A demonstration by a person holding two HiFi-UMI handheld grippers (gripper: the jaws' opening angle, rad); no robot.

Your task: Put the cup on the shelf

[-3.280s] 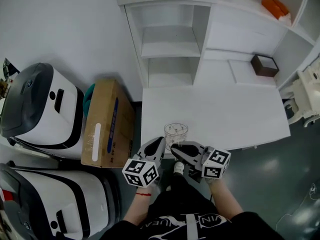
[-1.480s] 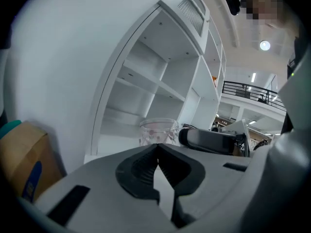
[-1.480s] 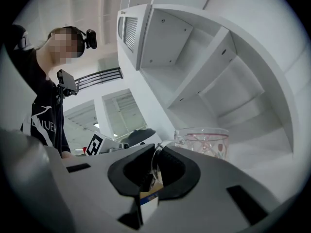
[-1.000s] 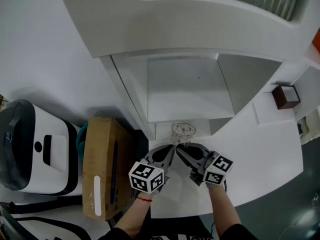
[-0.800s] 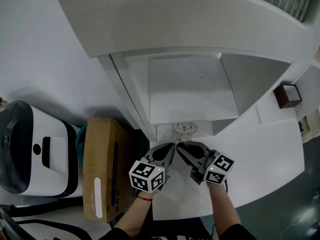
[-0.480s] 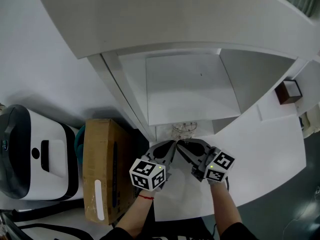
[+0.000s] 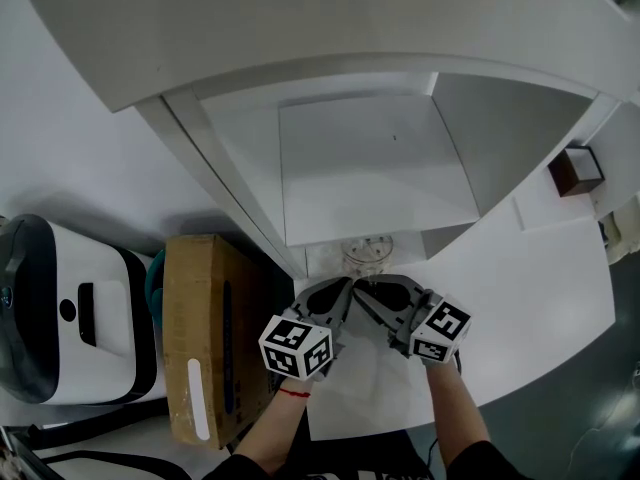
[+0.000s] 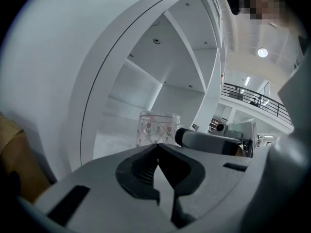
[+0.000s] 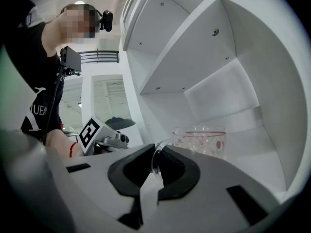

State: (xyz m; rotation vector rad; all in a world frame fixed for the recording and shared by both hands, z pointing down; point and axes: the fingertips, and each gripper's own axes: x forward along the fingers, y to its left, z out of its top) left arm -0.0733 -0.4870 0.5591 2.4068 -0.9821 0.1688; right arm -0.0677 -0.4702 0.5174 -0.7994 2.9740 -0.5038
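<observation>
The cup [image 7: 366, 251] is clear glass with small red flowers. In the head view it sits at the mouth of the white shelf unit's lower compartment, partly hidden under the shelf board [image 7: 370, 173]. My right gripper [image 7: 360, 289] is shut on the cup's glass handle [image 9: 156, 159], with the cup body [image 9: 204, 139] just beyond the jaws. My left gripper [image 7: 344, 287] is shut with nothing in it, close beside the right one. From the left gripper [image 8: 158, 150] the cup [image 8: 156, 128] shows straight ahead. Whether the cup rests on a surface is hidden.
A cardboard box [image 7: 205, 338] stands left of the white table [image 7: 520, 298], with a white and dark machine [image 7: 60, 308] further left. A small brown box [image 7: 575, 168] sits on the far right ledge. The shelf's side walls [image 7: 210, 188] flank the compartment.
The cup went from the table's near edge up to the shelf. Over the last second both grippers carried it a little deeper under the shelf board.
</observation>
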